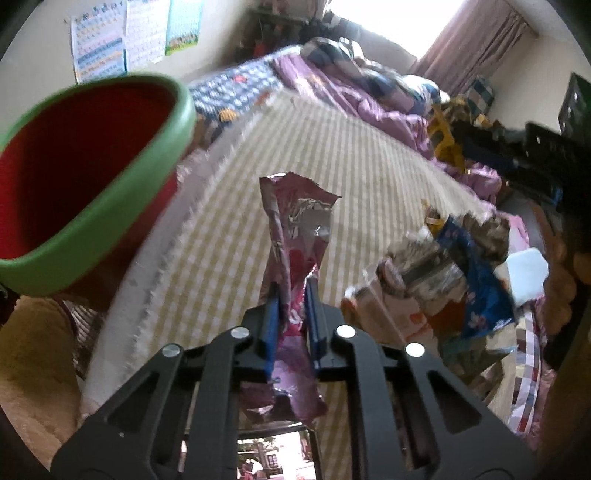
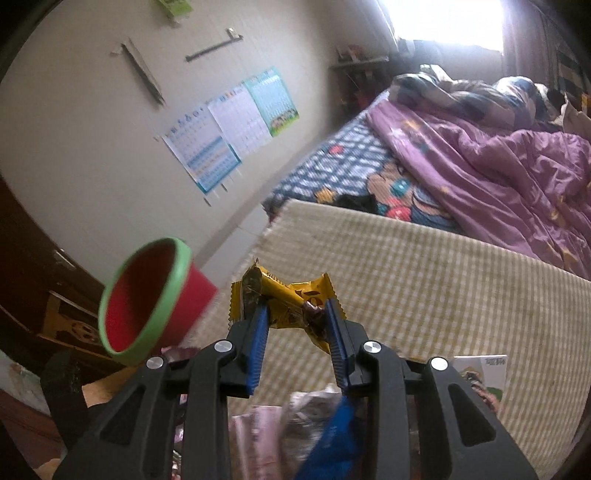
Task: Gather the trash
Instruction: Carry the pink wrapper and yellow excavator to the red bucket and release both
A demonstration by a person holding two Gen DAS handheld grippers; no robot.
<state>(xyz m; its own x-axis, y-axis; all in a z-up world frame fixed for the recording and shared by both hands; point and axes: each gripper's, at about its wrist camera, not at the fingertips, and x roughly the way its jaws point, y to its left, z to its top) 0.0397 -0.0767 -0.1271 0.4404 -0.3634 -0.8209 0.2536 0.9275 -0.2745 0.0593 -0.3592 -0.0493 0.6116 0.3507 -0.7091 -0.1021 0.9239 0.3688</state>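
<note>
Left claw [image 1: 290, 291] clamps pink wrapper [image 1: 295, 236]; red bin [image 1: 74, 177] apparently near.

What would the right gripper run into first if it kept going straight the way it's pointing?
Probably the checked yellow cloth on the bed; the right gripper, shut on the yellow wrapper, points across it. The red bin sits left of that line. Depth is unclear.

Bright window [image 2: 447, 22]; posters [image 2: 229, 125] on pale wall; purple-quilted bed [image 2: 480, 166].

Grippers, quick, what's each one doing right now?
Left gripper: closed on the pink foil wrapper.
Right gripper: closed on the yellow wrapper.
</note>
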